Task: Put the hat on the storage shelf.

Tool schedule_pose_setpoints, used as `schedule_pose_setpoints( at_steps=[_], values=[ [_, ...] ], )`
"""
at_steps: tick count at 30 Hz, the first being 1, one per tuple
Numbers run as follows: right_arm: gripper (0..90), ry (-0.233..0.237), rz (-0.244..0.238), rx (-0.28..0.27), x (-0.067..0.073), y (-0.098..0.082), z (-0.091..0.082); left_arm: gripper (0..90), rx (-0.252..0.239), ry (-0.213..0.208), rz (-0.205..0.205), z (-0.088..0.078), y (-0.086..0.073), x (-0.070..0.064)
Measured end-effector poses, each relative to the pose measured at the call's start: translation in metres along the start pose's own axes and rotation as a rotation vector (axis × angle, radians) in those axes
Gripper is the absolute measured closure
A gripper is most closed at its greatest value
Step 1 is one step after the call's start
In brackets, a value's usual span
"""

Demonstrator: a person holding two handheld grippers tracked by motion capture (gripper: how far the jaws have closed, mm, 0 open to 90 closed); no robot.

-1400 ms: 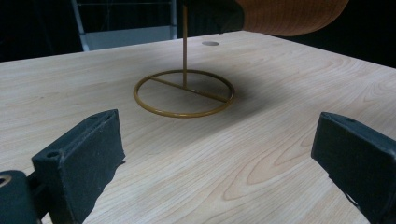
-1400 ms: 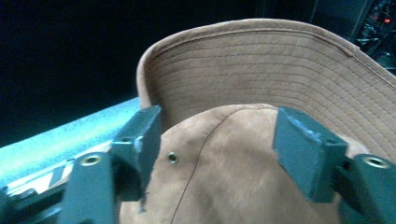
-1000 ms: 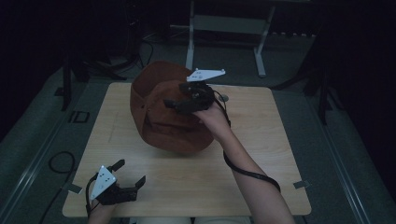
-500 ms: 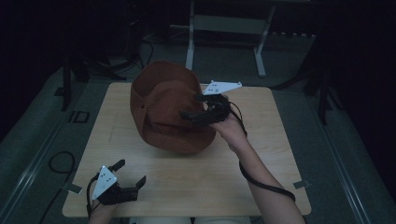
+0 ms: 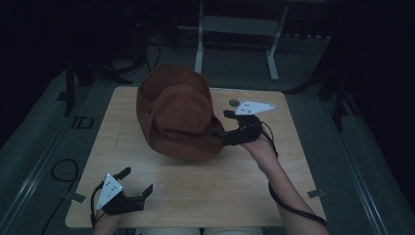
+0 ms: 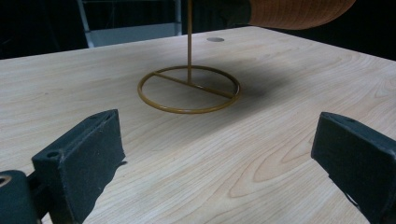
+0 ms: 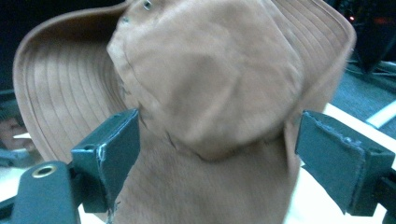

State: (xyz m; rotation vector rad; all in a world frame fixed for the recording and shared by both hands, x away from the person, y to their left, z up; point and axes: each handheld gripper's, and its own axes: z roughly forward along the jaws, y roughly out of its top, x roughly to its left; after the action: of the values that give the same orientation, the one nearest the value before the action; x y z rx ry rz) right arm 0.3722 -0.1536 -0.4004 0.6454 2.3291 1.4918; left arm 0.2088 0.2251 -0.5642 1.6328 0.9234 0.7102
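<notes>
A brown wide-brimmed hat (image 5: pixel 178 115) sits tilted on a thin gold wire stand (image 6: pixel 189 86) with a ring base, at the middle of the wooden table (image 5: pixel 210 191). My right gripper (image 5: pixel 221 123) is at the hat's right side, open, level with the lower brim. In the right gripper view the hat (image 7: pixel 210 84) lies just beyond the wide-apart jaws of that gripper (image 7: pixel 219 154), and nothing is clamped. My left gripper (image 5: pixel 137 180) rests open near the table's front left corner. In its own view this gripper (image 6: pixel 224 154) faces the stand's base, with the hat's edge (image 6: pixel 299 11) above.
A small round hole (image 5: pixel 234 103) marks the tabletop behind the right gripper. A metal frame (image 5: pixel 235 24) stands on the floor beyond the table. A cable loop (image 5: pixel 61 169) lies on the floor at the left. Bare wood lies between the two grippers.
My right gripper has moved from over the hat's crown to the right and down, to the hat's right side. The left gripper has stayed put.
</notes>
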Motion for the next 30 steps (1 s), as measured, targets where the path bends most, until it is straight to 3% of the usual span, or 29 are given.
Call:
schedule_pose_setpoints(
  at_steps=[5,18,26,30],
  values=[
    [14.2,-0.037,0.014,0.01,-0.008,-0.022,-0.014,2.9,0.004,0.003,0.007,0.0,0.0,0.0],
    [14.2,-0.072,0.05,0.027,-0.015,-0.067,-0.033,2.9,0.006,0.001,0.0,0.001,-0.001,0.0],
    [14.2,-0.079,0.102,0.029,-0.019,-0.101,-0.037,2.9,0.01,0.001,0.005,0.001,-0.001,0.0],
    [14.2,-0.097,0.106,0.065,-0.02,-0.118,-0.036,2.9,0.009,0.0,0.002,0.002,-0.001,0.001]
  ],
)
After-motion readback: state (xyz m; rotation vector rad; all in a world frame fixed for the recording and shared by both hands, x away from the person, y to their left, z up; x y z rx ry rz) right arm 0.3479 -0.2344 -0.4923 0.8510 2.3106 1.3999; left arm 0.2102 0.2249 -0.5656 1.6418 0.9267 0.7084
